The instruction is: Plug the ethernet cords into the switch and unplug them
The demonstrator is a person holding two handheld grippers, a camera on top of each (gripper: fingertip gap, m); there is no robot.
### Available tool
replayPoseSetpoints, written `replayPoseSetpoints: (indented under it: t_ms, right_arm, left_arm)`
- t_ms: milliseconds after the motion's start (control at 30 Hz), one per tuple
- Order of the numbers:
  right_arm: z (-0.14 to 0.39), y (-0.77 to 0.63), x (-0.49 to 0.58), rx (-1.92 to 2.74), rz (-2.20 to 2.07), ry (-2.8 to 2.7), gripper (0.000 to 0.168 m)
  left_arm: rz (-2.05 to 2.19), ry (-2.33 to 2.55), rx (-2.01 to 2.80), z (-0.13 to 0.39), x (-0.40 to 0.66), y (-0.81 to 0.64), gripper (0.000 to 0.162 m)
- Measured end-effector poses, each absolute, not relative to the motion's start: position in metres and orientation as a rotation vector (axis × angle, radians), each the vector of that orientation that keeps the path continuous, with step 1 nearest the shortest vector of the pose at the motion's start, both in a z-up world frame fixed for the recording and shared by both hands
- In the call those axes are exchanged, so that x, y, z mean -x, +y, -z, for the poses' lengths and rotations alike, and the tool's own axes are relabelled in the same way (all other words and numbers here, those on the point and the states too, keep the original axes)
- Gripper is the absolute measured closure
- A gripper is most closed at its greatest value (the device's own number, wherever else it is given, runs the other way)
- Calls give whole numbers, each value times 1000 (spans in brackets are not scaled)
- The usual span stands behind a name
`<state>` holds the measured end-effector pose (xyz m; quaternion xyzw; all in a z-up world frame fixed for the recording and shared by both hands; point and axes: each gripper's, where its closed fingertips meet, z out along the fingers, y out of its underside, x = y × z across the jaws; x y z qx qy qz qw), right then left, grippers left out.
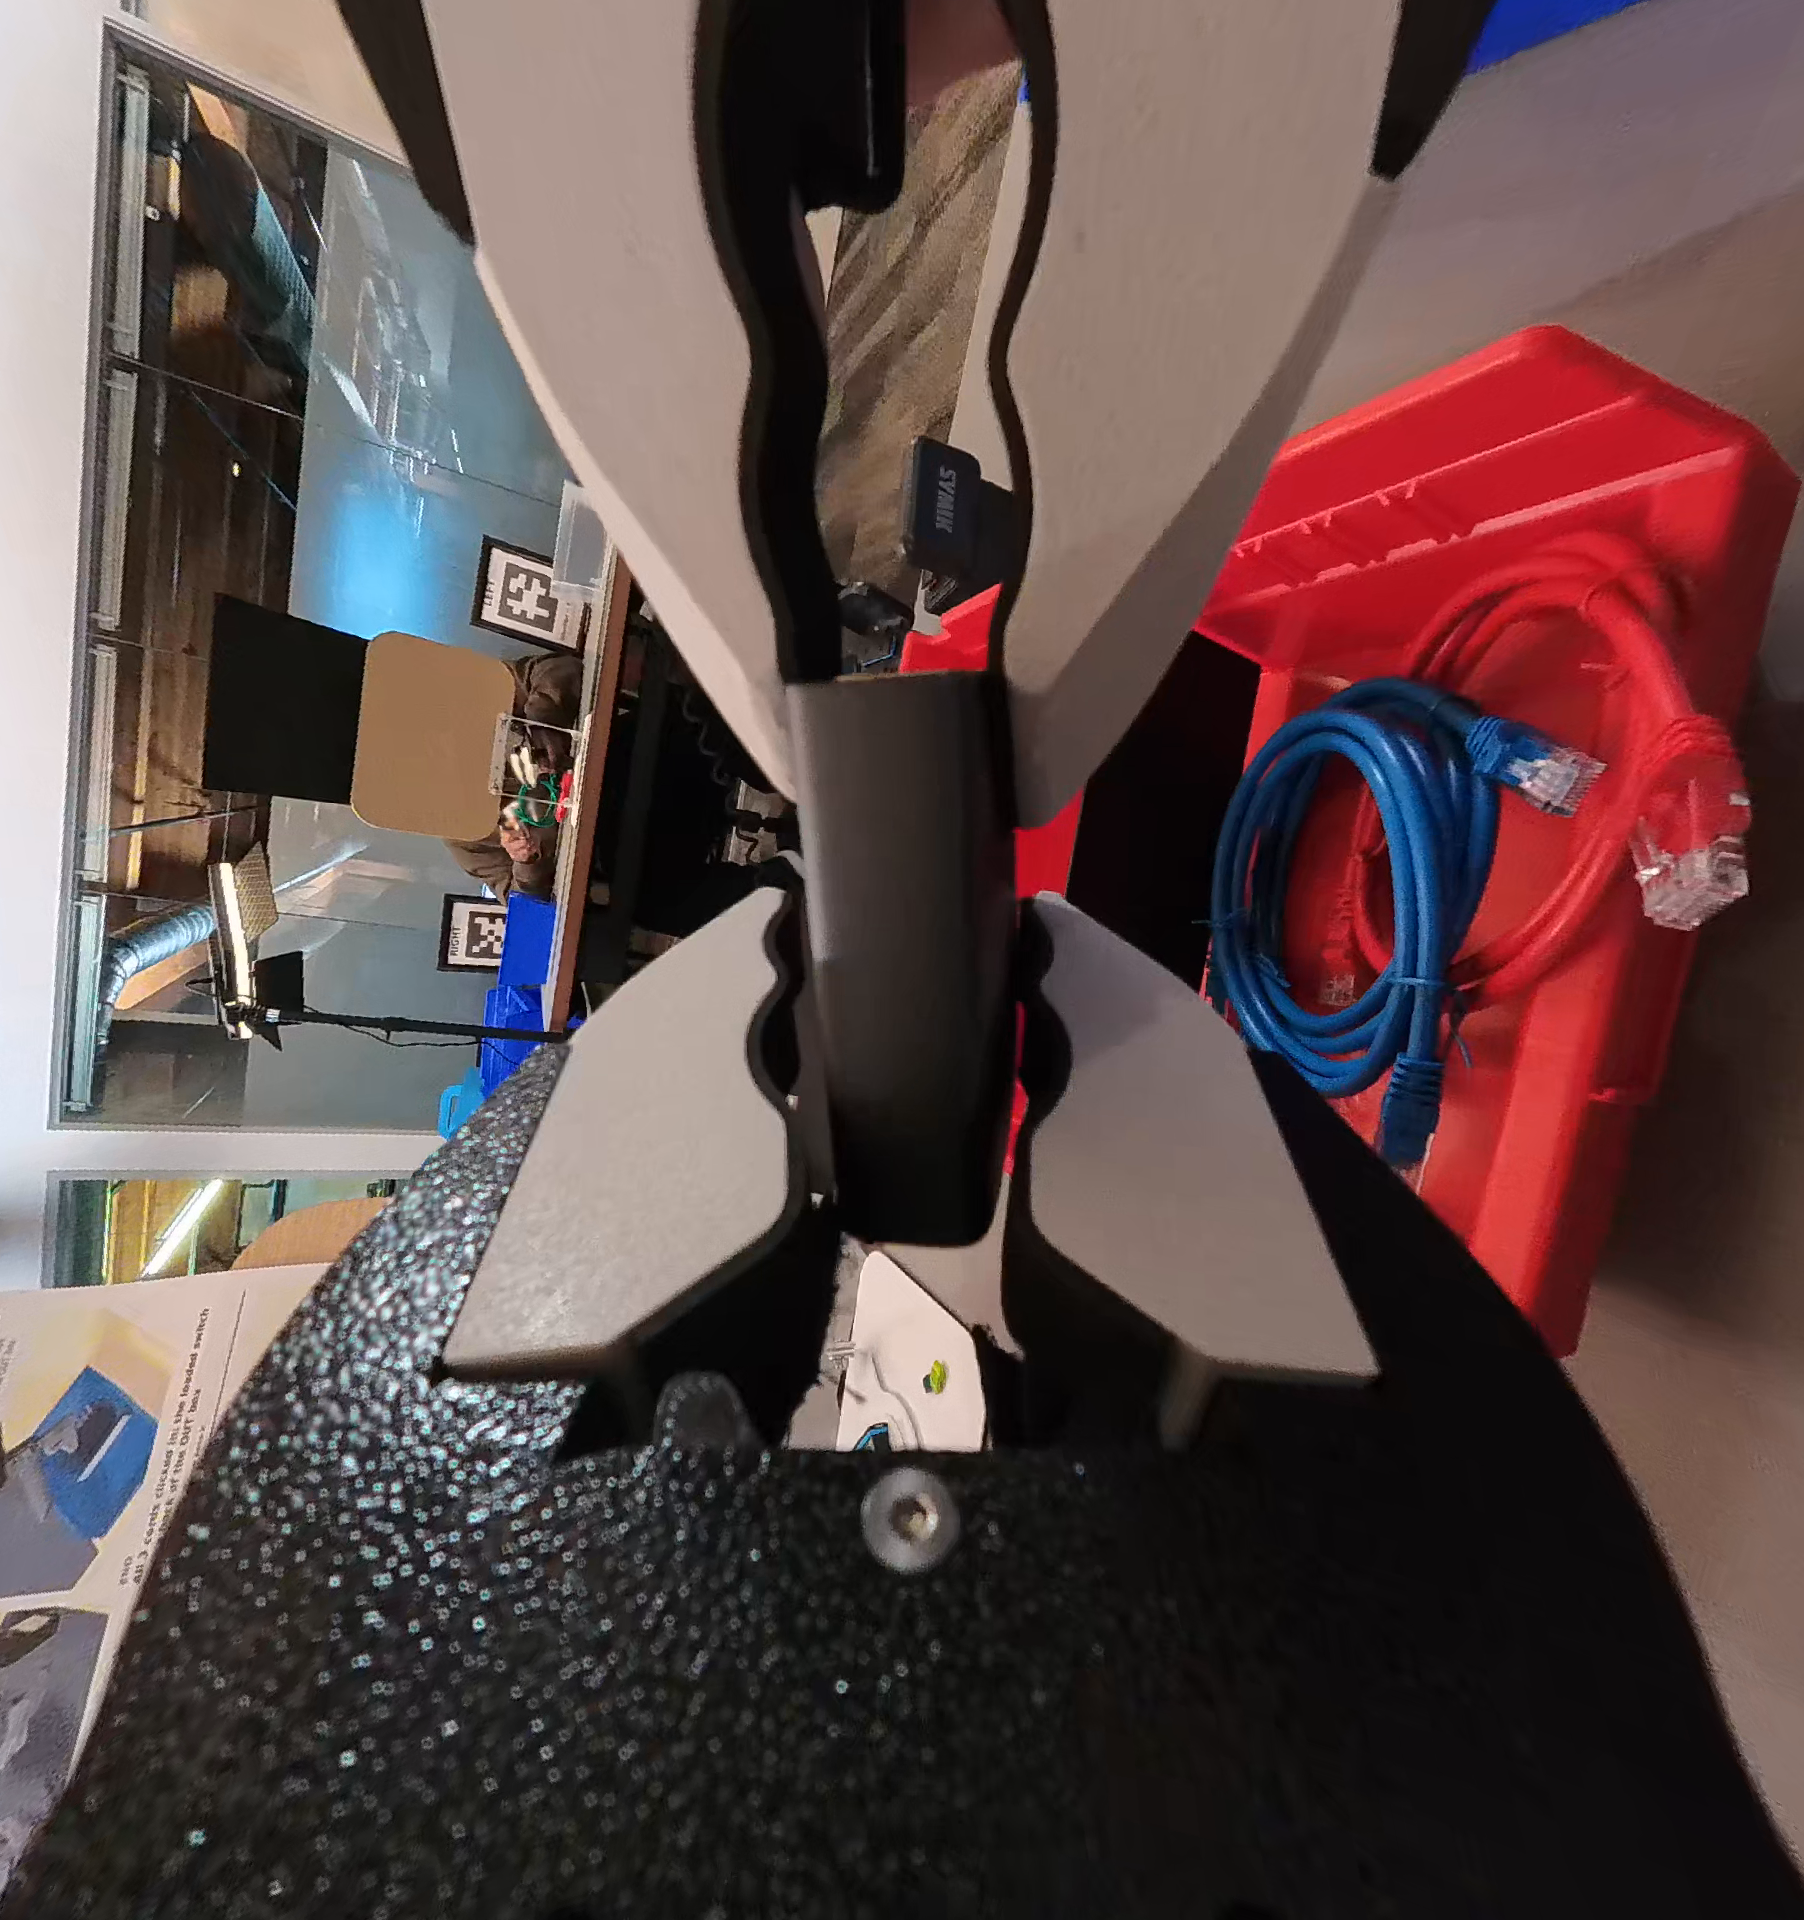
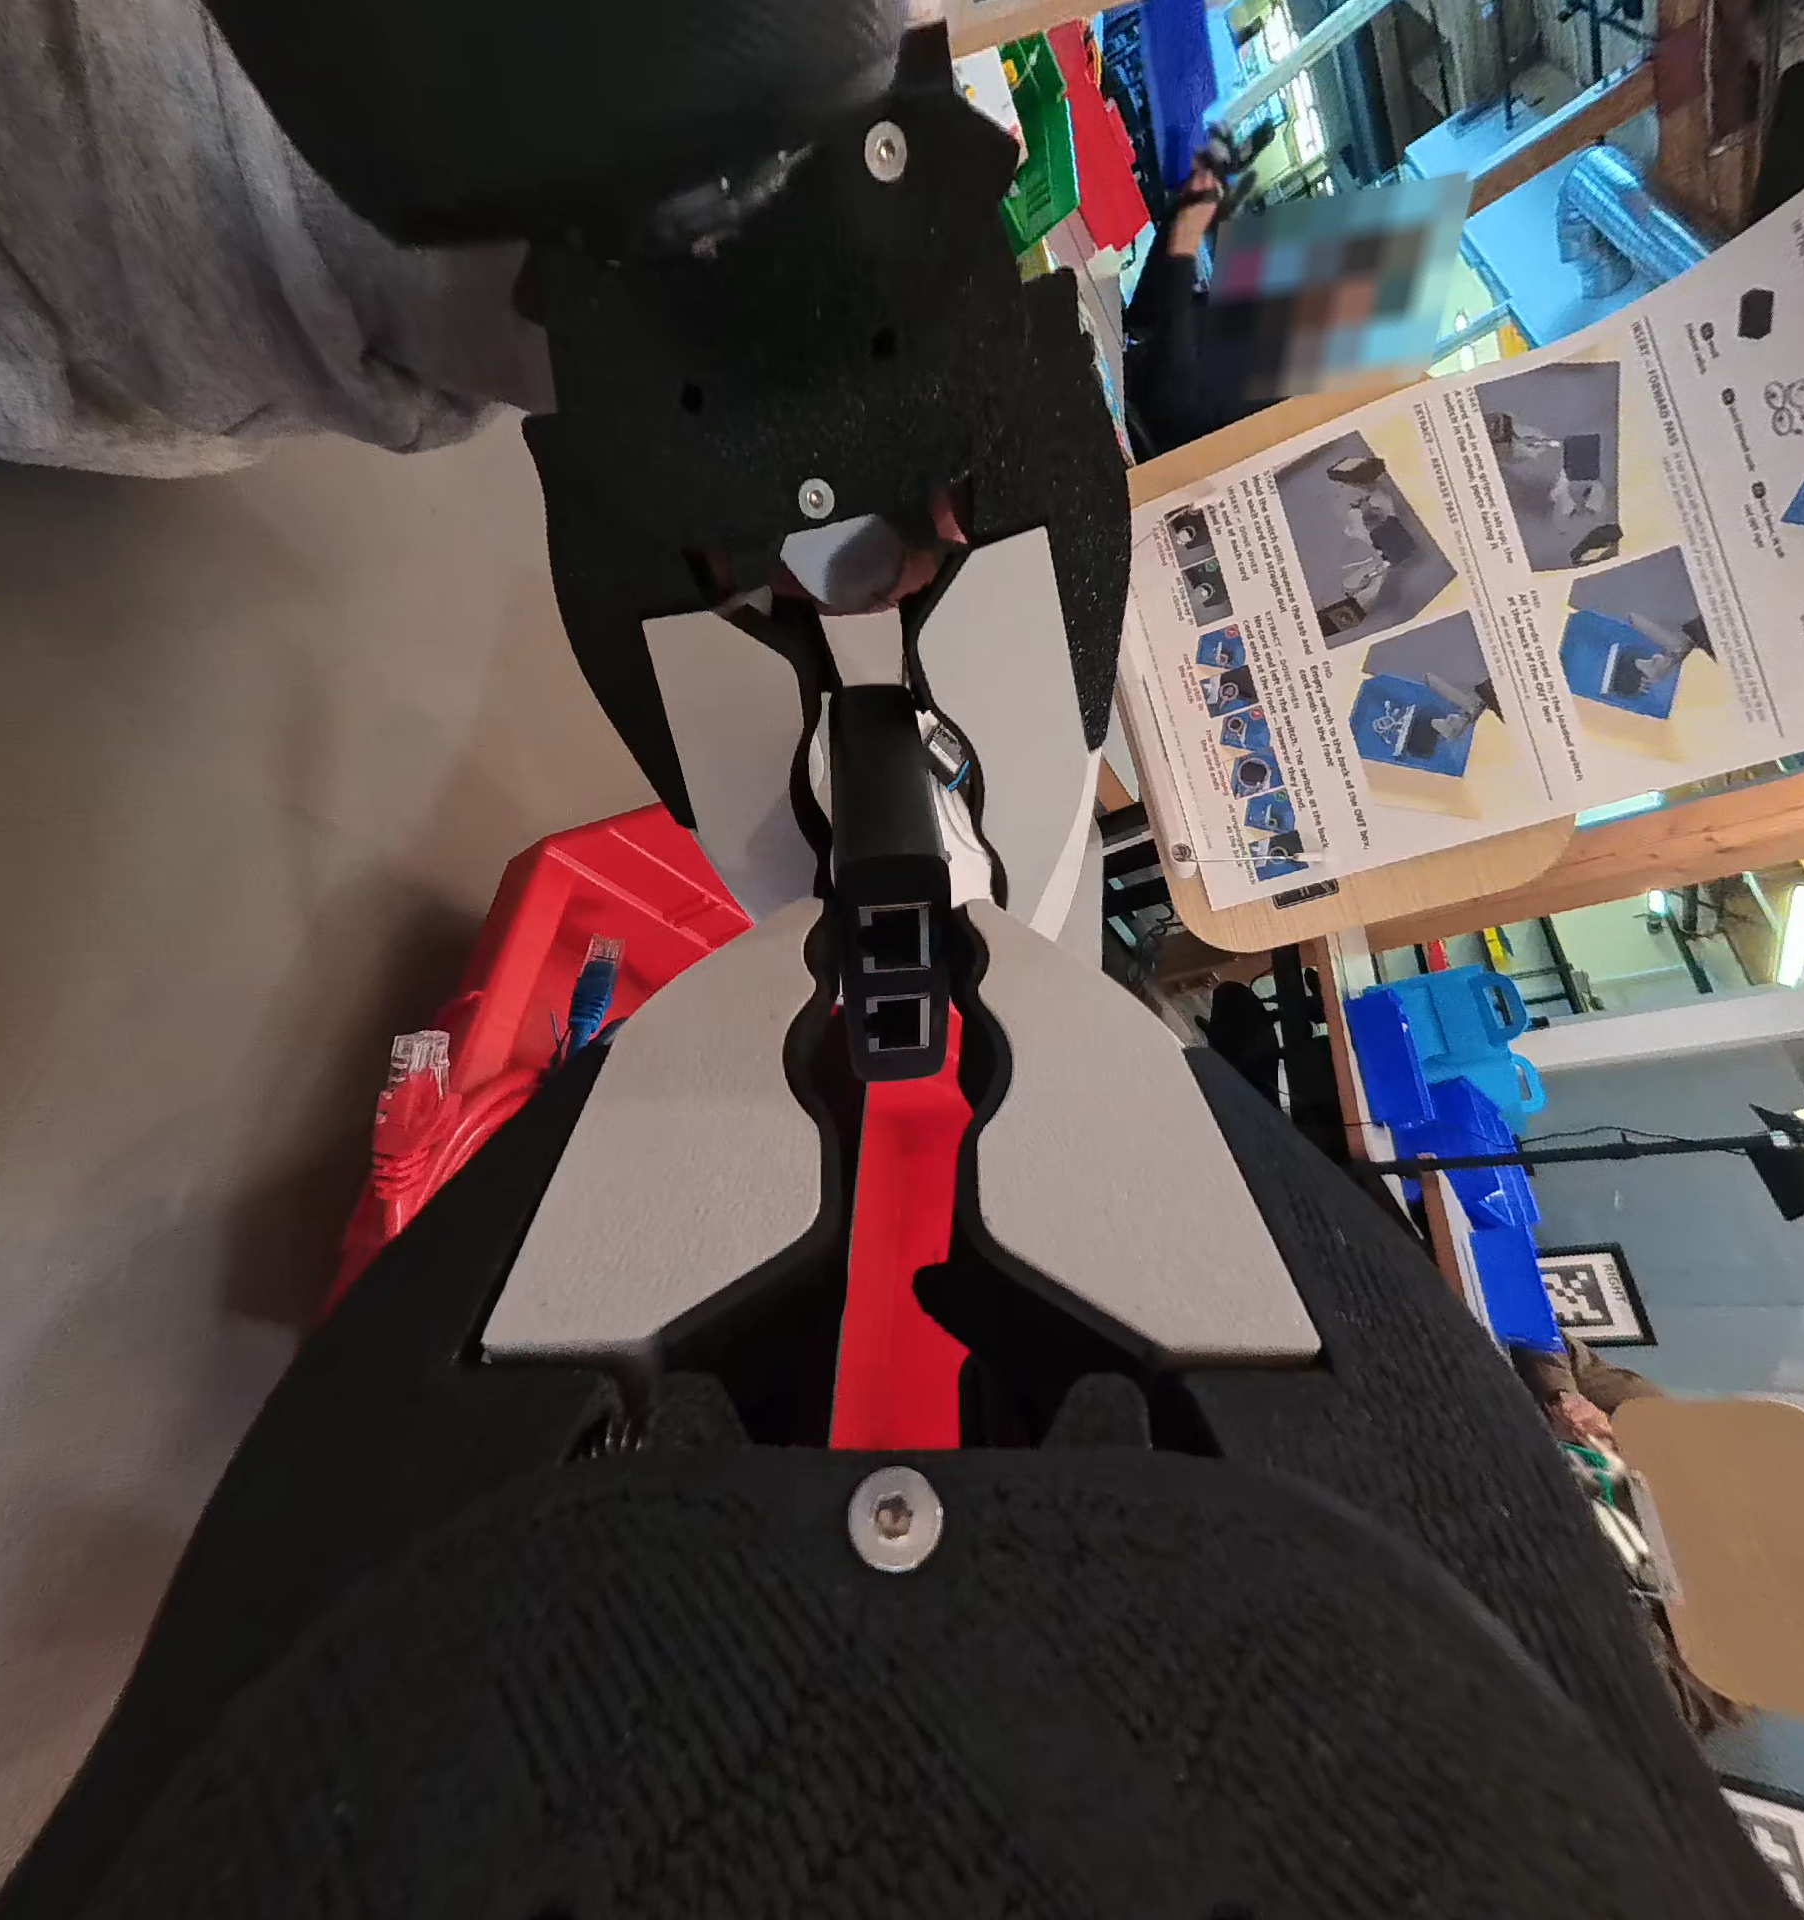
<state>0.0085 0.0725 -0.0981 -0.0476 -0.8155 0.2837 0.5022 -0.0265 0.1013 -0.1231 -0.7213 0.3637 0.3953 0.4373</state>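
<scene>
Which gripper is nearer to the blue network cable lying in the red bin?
Cannot tell. Both the left gripper and the right gripper are shut on the same black switch box, above the red bin, apart from the blue cable.

I see my left gripper has a rough, speckled matt black printed shell and smooth matt grey plastic fingers. Clamped between those fingers is a small black rectangular plastic box, smooth with a soft satin sheen. To their right sits a glossy red moulded plastic bin holding a coiled blue rubbery cable and a coiled red rubbery cable with clear shiny plastic plugs. My right gripper shows the same ribbed matt black shell, with a bright metal screw behind its fingers. Right of them hangs a printed paper sheet on pale wood.
</scene>
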Motion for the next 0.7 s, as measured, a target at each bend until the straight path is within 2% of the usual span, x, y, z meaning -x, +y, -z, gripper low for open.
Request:
replayPoseSetpoints:
  t_ms: [333, 400, 700]
  right_arm:
    - [105, 87, -1, 192, -550, -1980, 150]
    - [105, 88, -1, 192, -575, -1981, 150]
    - [98, 84, -7, 161, -652, -1957, 150]
  left_arm:
    - [-1041, 930, 1770, 121, 25, 100, 125]
    - [-1056, 938, 1783, 122, 25, 101, 130]
    - [-1003, 901, 1757, 121, 25, 102, 127]
